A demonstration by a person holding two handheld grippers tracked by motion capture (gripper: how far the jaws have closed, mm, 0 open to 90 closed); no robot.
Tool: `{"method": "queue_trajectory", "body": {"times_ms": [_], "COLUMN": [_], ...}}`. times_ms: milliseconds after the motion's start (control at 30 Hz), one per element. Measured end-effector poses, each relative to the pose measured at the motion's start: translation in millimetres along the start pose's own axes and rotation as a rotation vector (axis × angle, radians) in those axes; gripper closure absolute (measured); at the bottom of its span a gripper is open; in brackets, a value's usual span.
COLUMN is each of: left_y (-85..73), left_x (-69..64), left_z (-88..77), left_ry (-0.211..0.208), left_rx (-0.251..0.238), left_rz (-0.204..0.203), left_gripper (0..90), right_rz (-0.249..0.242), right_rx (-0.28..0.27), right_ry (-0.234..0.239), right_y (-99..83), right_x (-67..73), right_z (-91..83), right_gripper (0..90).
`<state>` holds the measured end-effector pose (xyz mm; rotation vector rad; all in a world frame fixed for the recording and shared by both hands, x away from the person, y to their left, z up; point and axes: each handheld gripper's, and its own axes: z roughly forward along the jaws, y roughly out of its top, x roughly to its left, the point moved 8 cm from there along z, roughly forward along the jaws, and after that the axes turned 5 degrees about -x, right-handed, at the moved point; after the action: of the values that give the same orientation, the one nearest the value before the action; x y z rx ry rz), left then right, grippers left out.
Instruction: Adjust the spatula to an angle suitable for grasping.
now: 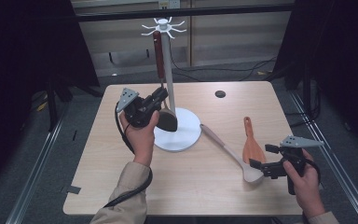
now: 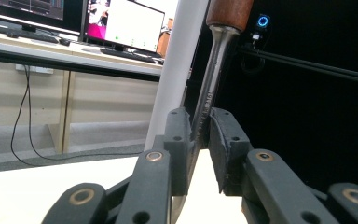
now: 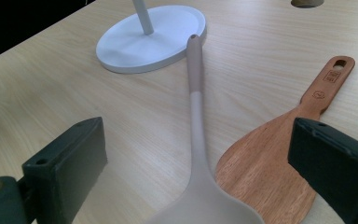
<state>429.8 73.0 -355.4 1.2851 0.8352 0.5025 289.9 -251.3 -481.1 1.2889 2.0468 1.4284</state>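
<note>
left tongs (image 2: 200,140): jaws close around metal shank of hanging turner (image 2: 214,88), by rack pole (image 2: 177,70) | right tongs (image 3: 196,163): wide apart over grey spoon (image 3: 196,121), wooden spatula (image 3: 279,158) on table (image 3: 74,93)

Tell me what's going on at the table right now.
A person is hanging utensils on a white rack. The left gripper has its jaws around the metal shank of a wooden-handled spatula that hangs beside the rack's pole. The right gripper stands open over a beige spoon and a wooden paddle, both lying on the table.
</note>
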Motion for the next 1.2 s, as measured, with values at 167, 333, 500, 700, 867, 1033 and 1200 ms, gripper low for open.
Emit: {"method": "queue_trajectory", "body": {"times_ms": [167,333,500,700,867,1033,1200], "left_y": [-0.2,2.7,10.3,30.5,53.6,70.9,84.4], "left_x": [-0.7,1.8,0.2,-8.4,-18.6,-28.6,-33.9], "left_z": [-0.4,-2.8,-6.1,-11.6,-15.4,-13.2,-8.1], "left_ry": [-0.007,0.006,-0.002,-0.008,-0.038,-0.068,-0.083], "left_rx": [0.013,0.005,-0.015,-0.075,-0.136,-0.190,-0.226], "left_rz": [0.015,0.019,0.033,0.037,0.065,0.069,0.055], "left_gripper": [74.2,71.7,72.1,75.6,83.0,87.5,89.5], "right_rz": [0.001,0.000,-0.002,-0.002,-0.001,0.001,0.001], "right_rx": [-0.001,-0.001,0.000,0.000,0.001,-0.002,-0.004], "right_ry": [0.004,0.003,0.003,0.000,0.003,0.002,0.005], "right_y": [0.3,0.1,0.2,0.1,0.3,0.7,1.0], "right_x": [0.3,0.1,0.5,-0.1,0.8,0.7,0.6], "right_z": [-0.5,-0.4,0.2,0.1,0.2,-0.1,-0.4], "right_gripper": [3.5,3.5,3.5,3.5,3.5,3.5,3.5]}}
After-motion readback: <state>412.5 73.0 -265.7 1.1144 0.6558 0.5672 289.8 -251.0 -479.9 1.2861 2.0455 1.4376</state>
